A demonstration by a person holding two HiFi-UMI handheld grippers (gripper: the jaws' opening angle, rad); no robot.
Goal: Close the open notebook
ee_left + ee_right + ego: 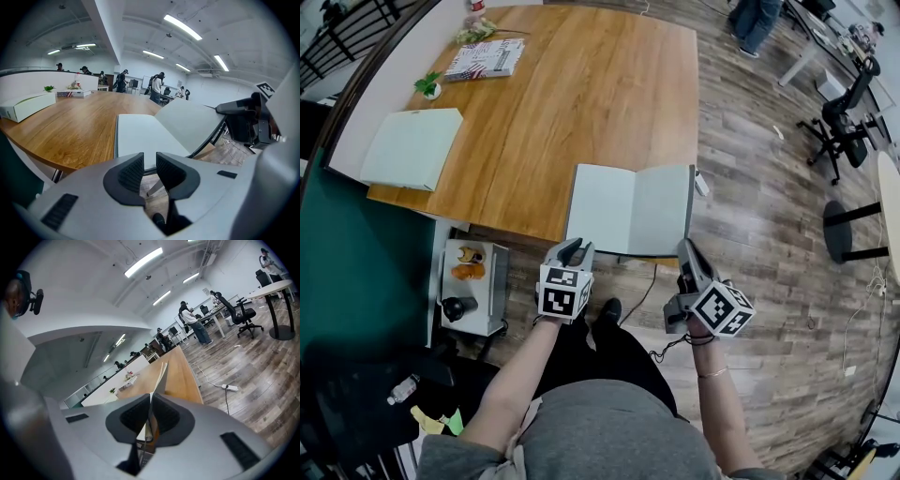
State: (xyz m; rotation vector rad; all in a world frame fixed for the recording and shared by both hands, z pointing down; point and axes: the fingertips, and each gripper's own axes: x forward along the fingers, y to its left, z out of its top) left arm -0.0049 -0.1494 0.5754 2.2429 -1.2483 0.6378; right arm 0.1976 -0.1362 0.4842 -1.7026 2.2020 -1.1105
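Note:
An open notebook (628, 208) with pale blank pages lies at the near edge of the wooden table (581, 84). In the left gripper view its left page (138, 136) lies flat while its right half (192, 125) tilts up off the table. My right gripper (686, 251) is shut on the near edge of that right half, which stands edge-on between the jaws (151, 416). My left gripper (572, 251) hovers just in front of the notebook's near left edge. Its jaws (150, 159) stand a narrow gap apart, with nothing pressed between them.
A white box (412, 145), a small plant (428, 86) and a flag-covered book (486, 58) sit at the table's far left. A low grey cart (473, 286) stands under the table edge. A power strip (230, 388) and cable lie on the floor; an office chair (844, 117) is far right.

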